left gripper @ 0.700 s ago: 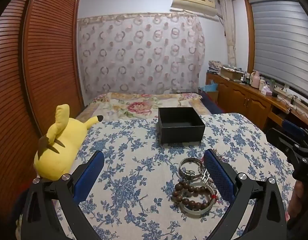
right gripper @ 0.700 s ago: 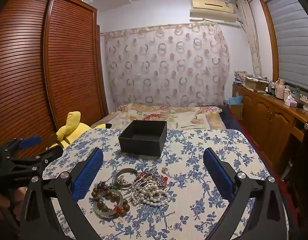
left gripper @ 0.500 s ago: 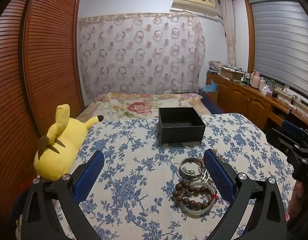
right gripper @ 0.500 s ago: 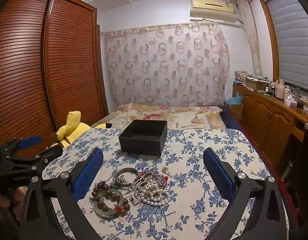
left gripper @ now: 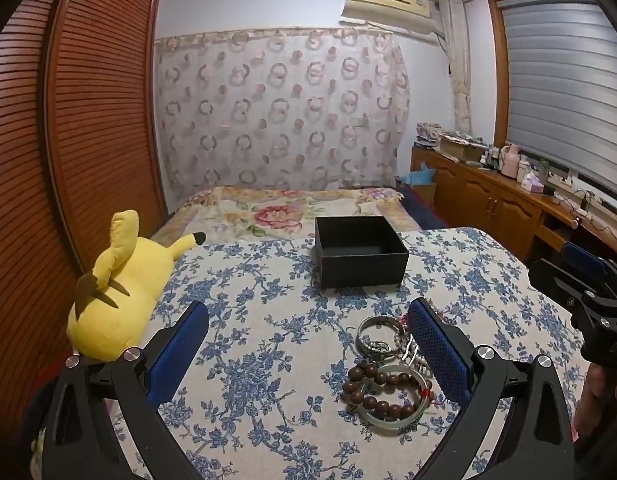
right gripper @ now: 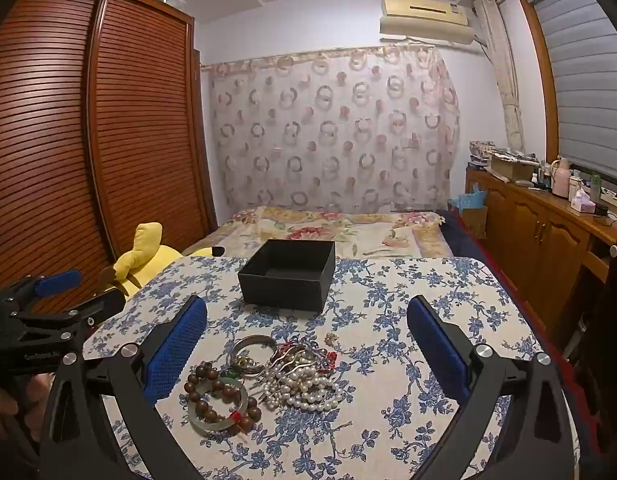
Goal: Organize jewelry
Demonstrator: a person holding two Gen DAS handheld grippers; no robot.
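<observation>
Bedroom, floral-cloth table (right gripper: 408, 420). Partial lettering on left tongs (right gripper: 74, 300), unreadable. Both tongs wide, empty; right tongs (right gripper: 306, 344) over jewelry pile (right gripper: 284, 376). Black box (right gripper: 288, 274) beyond, near far edge; bare cloth rightward.

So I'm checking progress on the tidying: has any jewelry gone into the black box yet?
No, the black box shows a bare dark floor, and the jewelry pile lies on the flowered cloth in front of it.

black open box (right gripper: 287, 276): 1 | brown wooden-bead bracelet (right gripper: 212, 385): 1 | pale green bangle (right gripper: 218, 420): 1 | silver bangle (right gripper: 253, 345): 1 | pearl strands (right gripper: 304, 386): one heap, count unclear | yellow plush toy (left gripper: 120, 292): 1 | grippers, left gripper (left gripper: 304, 344), right gripper (right gripper: 306, 344): 2
</observation>
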